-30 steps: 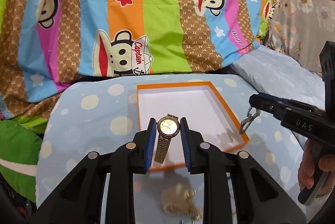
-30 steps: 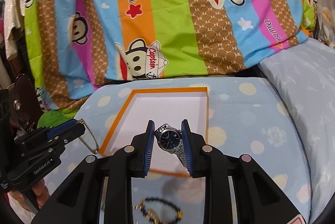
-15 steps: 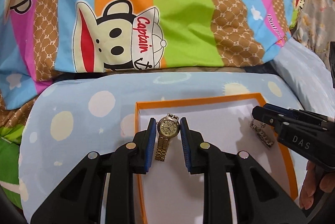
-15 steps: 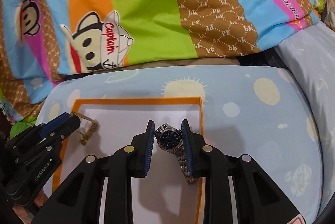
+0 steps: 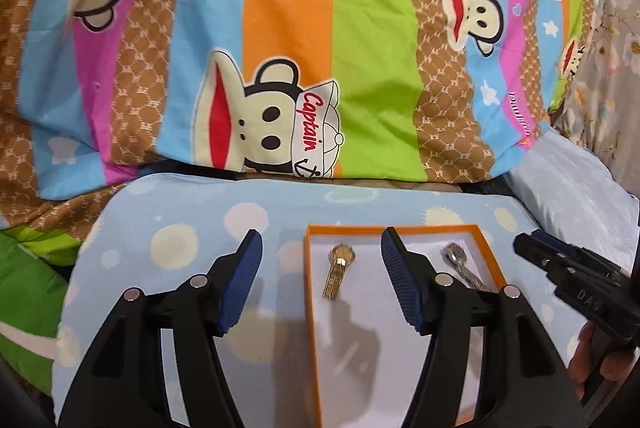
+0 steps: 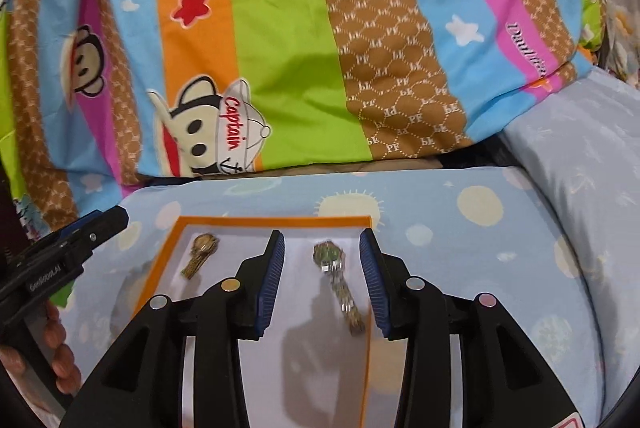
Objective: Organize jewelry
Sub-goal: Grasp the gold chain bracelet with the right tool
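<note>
A white tray with an orange rim (image 5: 394, 228) (image 6: 276, 221) lies on the pale blue dotted cushion. A gold watch (image 5: 338, 270) (image 6: 200, 254) lies in the tray's left part. A silver watch (image 6: 338, 280) (image 5: 460, 262) lies in its right part. My left gripper (image 5: 320, 280) is open and empty, its jaws spread wide above the gold watch. My right gripper (image 6: 322, 276) is open and empty, its jaws on either side of the silver watch. Each gripper also shows at the edge of the other's view.
A striped monkey-print quilt (image 5: 320, 47) rises behind the cushion. A pale blue pillow (image 6: 592, 167) lies to the right. Green fabric (image 5: 28, 288) lies at the left edge.
Both grippers have opened and let go of their watches, which now lie in the tray. Both grippers have drawn back a little.
</note>
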Available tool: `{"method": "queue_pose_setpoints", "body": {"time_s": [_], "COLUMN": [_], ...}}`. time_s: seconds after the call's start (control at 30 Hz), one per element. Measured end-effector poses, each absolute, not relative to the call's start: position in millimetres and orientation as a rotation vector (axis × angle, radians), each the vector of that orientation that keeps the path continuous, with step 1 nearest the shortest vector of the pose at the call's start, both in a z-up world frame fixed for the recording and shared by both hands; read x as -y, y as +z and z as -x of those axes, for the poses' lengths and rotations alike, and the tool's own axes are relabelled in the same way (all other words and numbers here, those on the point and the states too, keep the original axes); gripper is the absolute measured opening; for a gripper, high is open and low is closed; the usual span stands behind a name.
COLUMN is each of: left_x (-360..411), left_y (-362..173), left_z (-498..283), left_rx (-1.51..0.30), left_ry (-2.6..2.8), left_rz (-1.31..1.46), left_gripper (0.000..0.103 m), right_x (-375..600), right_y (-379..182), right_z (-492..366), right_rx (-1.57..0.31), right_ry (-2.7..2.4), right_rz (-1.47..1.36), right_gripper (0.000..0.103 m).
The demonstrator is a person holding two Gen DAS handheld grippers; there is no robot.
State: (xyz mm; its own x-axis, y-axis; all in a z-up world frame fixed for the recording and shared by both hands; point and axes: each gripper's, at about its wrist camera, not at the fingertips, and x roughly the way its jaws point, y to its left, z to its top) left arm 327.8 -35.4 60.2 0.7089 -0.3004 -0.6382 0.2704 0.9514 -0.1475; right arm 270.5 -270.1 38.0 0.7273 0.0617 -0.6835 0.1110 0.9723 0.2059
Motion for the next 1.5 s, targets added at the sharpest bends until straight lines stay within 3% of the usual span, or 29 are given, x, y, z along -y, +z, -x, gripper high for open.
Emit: {"method": "queue_pose_setpoints", "body": {"time_s": [0.1, 0.4, 0.57, 0.83, 0.97, 1.2, 1.5], "left_x": [21.2, 6.9, 3.0, -2.7, 3.5, 6.2, 14.9], "left_y": [65.5, 31.2, 9.6, -6.1, -11.1, -14.8, -14.4], "left_z": [-289.3, -184.6, -145.9, -122.3, -120.7, -116.9, -115.4], "left_rx": [-0.703, -0.762, -0.775, -0.817, -0.818, -0.822, -0.815], "left_ry": [-0.328, -0.351, -0.314, -0.269, -0.232, -0.239, -0.261], "left_rz": [0.033, -0.031, -0.022, 0.051, 0.015, -0.016, -0.040], "left_gripper": [0.065, 0.065, 0.072, 0.073, 0.073, 0.073, 0.073], "right_x": [272.9, 254.4, 238.0, 210.1, 198.1, 196.6, 192.1], "right_y": [46.8, 29.3, 3.9, -14.1, -20.9, -25.6, -33.8], "right_z": [-224.5, -115.9, -88.0, -67.9, -65.0, -69.8, -80.8], "right_rx": [-0.732, -0.741, -0.764, -0.801, -0.833, -0.863, -0.912], "right_ry": [-0.015, -0.058, -0.049, 0.019, 0.042, 0.043, 0.061], "right_rz": [-0.246, -0.211, -0.198, -0.181, -0.177, -0.184, -0.200], "right_gripper": [0.048, 0.048, 0.048, 0.045, 0.037, 0.034, 0.020]}}
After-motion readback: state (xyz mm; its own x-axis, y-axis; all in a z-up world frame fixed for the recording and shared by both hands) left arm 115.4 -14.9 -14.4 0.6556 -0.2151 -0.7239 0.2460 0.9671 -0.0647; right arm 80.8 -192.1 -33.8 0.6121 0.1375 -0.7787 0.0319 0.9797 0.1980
